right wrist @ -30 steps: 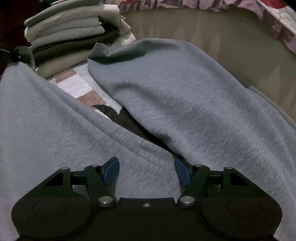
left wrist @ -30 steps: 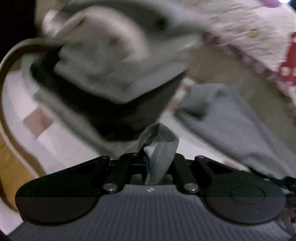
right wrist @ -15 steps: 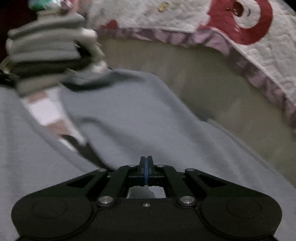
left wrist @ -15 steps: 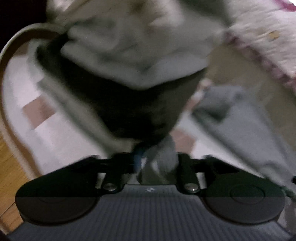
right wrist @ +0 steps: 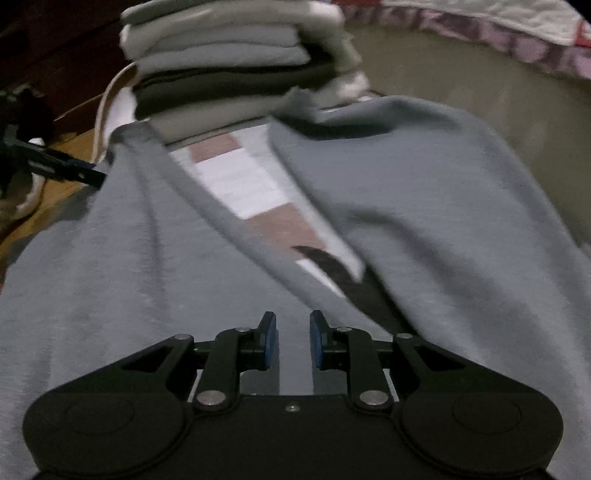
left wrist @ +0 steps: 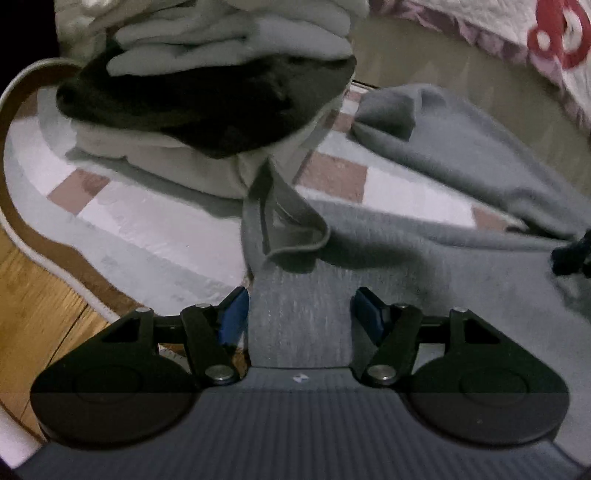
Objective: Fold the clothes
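Observation:
A grey sweatshirt lies spread on a checked rug. My left gripper is open just above the garment's edge, with a folded-over corner lying just ahead of it. My right gripper is open by a narrow gap, low over the same grey sweatshirt; nothing is between its pads. The garment's two halves part in a V and show the rug between them. The left gripper's fingertips show at the left edge of the right wrist view.
A stack of folded clothes, grey, black and beige, stands on the rug just beyond the sweatshirt; it also shows in the right wrist view. Wooden floor lies left of the rug. A bed with a patterned quilt runs along the right.
My left gripper let go of the grey cloth it pinched and now stands open. My right gripper closed half a second ago and has since opened to a narrow gap. The sweatshirt now lies flatter.

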Action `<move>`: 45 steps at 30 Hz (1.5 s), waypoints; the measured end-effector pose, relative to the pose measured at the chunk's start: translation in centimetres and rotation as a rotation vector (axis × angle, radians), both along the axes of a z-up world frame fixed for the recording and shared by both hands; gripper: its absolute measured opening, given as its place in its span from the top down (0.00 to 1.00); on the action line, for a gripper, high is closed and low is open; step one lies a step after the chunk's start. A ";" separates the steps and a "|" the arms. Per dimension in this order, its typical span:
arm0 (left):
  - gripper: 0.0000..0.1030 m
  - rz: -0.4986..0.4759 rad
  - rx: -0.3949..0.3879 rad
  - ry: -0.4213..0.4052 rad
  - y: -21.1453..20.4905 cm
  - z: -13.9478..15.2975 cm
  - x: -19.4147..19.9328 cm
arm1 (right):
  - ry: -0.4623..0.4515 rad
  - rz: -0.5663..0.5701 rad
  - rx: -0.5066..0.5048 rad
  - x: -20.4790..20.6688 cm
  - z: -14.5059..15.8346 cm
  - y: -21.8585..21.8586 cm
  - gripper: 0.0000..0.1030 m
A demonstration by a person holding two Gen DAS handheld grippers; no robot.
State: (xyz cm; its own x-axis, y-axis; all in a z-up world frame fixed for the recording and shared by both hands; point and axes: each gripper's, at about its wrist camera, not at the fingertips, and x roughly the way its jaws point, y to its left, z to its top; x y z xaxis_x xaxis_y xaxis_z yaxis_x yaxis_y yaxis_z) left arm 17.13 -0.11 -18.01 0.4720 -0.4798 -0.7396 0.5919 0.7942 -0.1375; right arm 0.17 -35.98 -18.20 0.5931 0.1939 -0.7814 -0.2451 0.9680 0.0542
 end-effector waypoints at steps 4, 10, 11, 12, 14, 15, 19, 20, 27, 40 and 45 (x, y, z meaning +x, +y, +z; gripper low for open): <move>0.93 0.032 0.007 0.003 -0.2 -0.1 -0.1 | 0.025 0.038 -0.019 0.9 -0.7 1.0 0.57; 0.91 0.291 -0.174 0.131 3.8 2.7 0.3 | -0.002 0.000 -0.033 1.9 -1.1 0.9 0.44; 0.87 0.311 -0.118 0.129 3.5 2.4 0.5 | -0.013 -0.013 -0.029 1.9 -1.2 0.7 0.44; 0.86 0.349 -0.021 0.110 3.0 2.1 0.5 | -0.025 -0.027 -0.025 1.9 -1.3 0.6 0.46; 0.87 0.393 0.133 0.039 2.4 2.2 0.1 | -0.050 -0.047 -0.057 1.8 -1.3 0.8 0.56; 0.87 0.402 0.182 -0.006 2.2 2.4 -0.3 | -0.063 -0.056 -0.079 1.8 -1.2 1.0 0.84; 0.67 0.317 0.110 0.035 2.7 3.5 -0.4 | -0.128 -0.128 -0.197 1.9 -0.4 1.5 1.00; 0.63 0.314 0.093 0.032 2.7 3.6 -0.4 | -0.138 -0.160 -0.212 2.0 -0.2 1.1 1.00; 0.62 0.196 0.142 -0.008 -1.1 2.3 -0.9 | -0.142 -0.310 -0.117 0.3 1.9 -2.5 0.88; 0.66 0.296 0.211 -0.030 -4.2 7.6 0.0 | -0.099 -0.602 0.058 -11.6 2.1 -12.2 0.83; 0.66 0.227 0.168 0.009 -9.4 8.2 -4.3 | -0.152 -0.649 0.129 -15.8 2.4 -11.9 0.56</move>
State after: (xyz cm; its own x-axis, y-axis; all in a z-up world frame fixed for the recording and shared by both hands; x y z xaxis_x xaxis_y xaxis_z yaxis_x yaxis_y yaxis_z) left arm 12.86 -9.48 -9.77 0.5463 -0.2326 -0.8047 0.3958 0.9183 0.0032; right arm -15.65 -47.89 -15.76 0.7222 -0.1526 -0.6747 0.3695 0.9097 0.1897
